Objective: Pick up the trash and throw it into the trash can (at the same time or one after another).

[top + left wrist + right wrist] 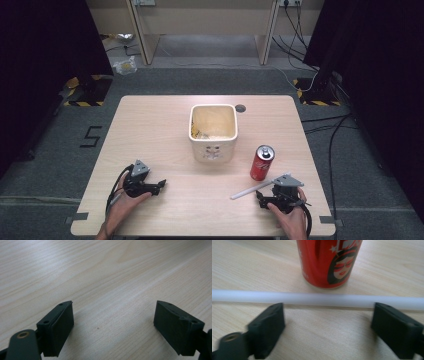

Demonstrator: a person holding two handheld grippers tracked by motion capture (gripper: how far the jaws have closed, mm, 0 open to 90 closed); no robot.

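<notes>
A red soda can [262,162] stands upright on the wooden table [165,125], right of centre. A white tube [252,189] lies flat in front of the can, angled toward the table's middle. My right gripper [261,196] rests just behind the tube, held by a hand at the front right. In the right gripper view the tube [317,299] runs across just beyond the tips of my open right gripper [327,320], with the can [328,262] behind it. My left gripper [159,186] sits at the front left, and its open jaws [113,320] frame bare wood.
A cream square bin [212,131] stands mid-table with scraps inside. A small dark hole [240,108] marks the table behind it. Cables [325,125] trail on the grey floor at right. Black curtains hang on both sides.
</notes>
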